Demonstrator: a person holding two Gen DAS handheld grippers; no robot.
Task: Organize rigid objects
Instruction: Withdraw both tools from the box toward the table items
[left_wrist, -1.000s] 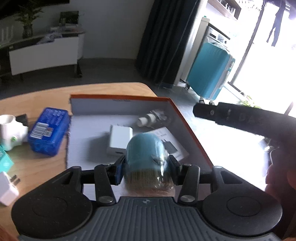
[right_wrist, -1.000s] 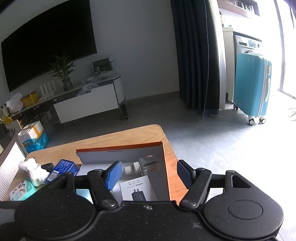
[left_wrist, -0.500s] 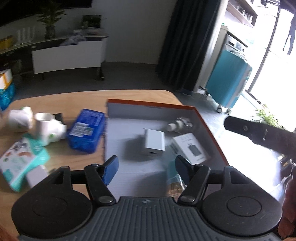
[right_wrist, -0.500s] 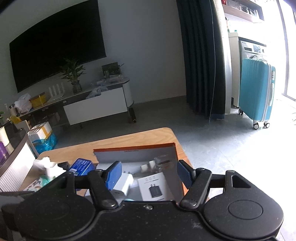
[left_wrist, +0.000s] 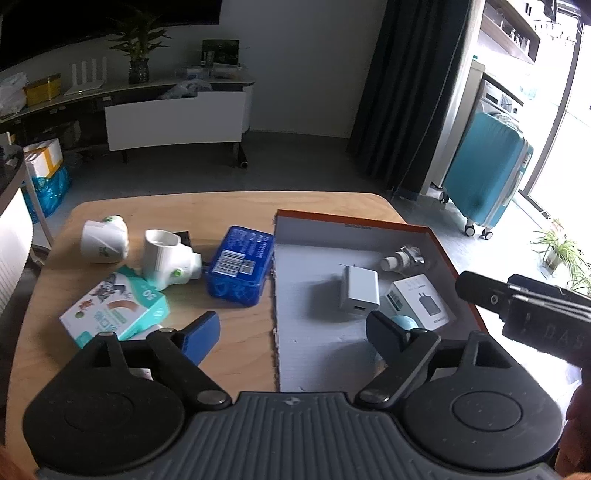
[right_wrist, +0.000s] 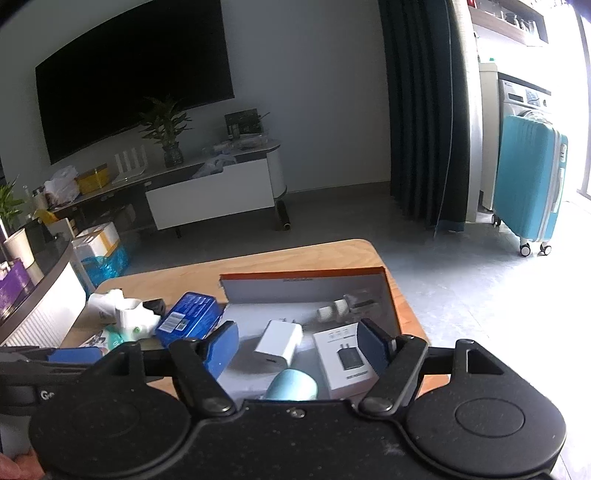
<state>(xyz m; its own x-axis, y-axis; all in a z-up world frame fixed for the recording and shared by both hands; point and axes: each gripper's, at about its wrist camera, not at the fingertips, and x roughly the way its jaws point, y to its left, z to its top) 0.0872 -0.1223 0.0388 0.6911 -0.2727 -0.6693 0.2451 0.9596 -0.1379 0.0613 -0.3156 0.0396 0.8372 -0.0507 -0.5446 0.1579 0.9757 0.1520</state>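
Note:
An orange-rimmed box (left_wrist: 354, 220) lies open on the wooden table (left_wrist: 162, 206). Inside lie a white charger (left_wrist: 359, 288), a white charger carton (left_wrist: 421, 301), a small white bottle (left_wrist: 400, 258) and a teal-capped container (right_wrist: 293, 384), which is partly hidden behind my left gripper's right finger (left_wrist: 388, 336). My left gripper (left_wrist: 291, 332) is open and empty above the box's near left edge. My right gripper (right_wrist: 297, 345) is open and empty above the box.
Left of the box lie a blue case (left_wrist: 240, 266), two white cups (left_wrist: 168, 264), a green-white packet (left_wrist: 114, 310) and a small black item. A teal suitcase (left_wrist: 487, 173) stands on the floor at the right. The right gripper's body (left_wrist: 524, 314) shows at the right.
My left gripper let go of the teal-capped container into the box, opened, and drew back and up. The right gripper also rose, showing more of the box.

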